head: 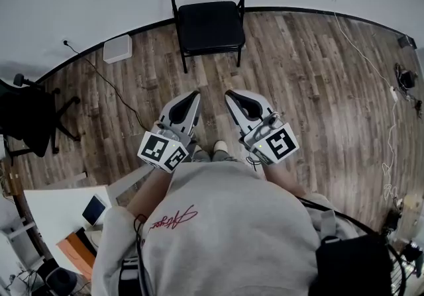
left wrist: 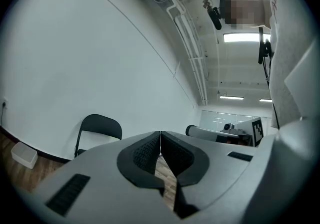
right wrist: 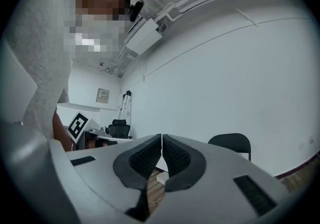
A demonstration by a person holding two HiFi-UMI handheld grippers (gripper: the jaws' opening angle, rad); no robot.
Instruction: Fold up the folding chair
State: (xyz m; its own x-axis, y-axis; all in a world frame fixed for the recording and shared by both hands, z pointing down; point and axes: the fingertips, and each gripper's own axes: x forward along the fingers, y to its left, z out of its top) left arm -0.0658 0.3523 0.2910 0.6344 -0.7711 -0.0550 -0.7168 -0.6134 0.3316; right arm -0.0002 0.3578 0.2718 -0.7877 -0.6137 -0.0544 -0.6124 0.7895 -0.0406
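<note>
A black folding chair (head: 207, 13) stands unfolded against the white wall, seat facing me, at the top of the head view. It also shows small and far off as the chair (left wrist: 98, 135) in the left gripper view and the chair (right wrist: 231, 144) in the right gripper view. My left gripper (head: 194, 95) and right gripper (head: 228, 95) are held side by side in front of my chest, level, well short of the chair. Both have their jaws pressed together with nothing between them, as the left gripper (left wrist: 160, 133) and right gripper (right wrist: 161, 137) show close up.
A wooden floor (head: 298, 76) lies between me and the chair. A white box (head: 118, 48) sits by the wall at left with a black cable (head: 106, 79) across the floor. An office chair (head: 30, 116) and a desk (head: 59, 212) stand at left; cables (head: 391, 96) at right.
</note>
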